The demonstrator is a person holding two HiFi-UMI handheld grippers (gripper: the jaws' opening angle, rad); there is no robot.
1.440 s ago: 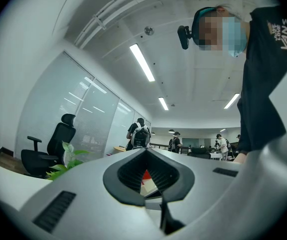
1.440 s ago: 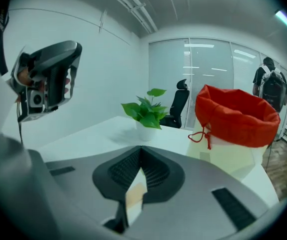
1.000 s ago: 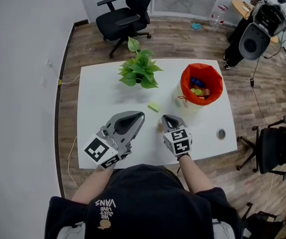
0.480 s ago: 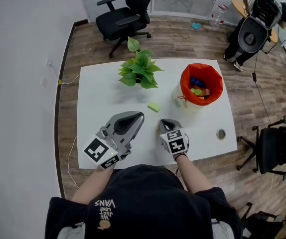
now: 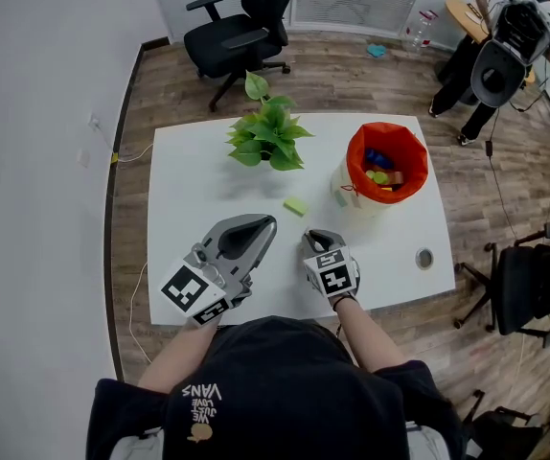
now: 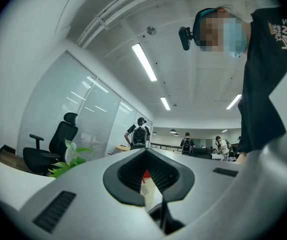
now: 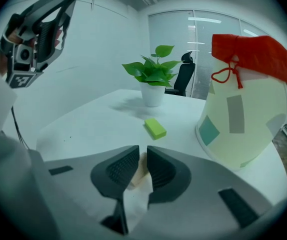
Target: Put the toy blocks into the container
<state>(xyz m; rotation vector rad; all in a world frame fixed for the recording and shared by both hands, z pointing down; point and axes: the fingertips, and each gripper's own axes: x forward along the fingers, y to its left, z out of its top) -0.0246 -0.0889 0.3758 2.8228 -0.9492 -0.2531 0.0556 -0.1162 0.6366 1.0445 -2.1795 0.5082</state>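
right gripper [image 7: 143, 150], jaws just opening, straddles tan block [image 7: 140, 173], unseen from head view; left gripper [image 6: 146, 151] clenched.

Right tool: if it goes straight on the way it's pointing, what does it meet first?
The tan block on the table: it shows in the narrow gap between the jaws of the right tool, which have just been opening. Depth is unclear, but it looks right at the tips.

Bright ceiling strips [image 6: 144, 62] overhead — soft shadows, fisheye-bent edges.
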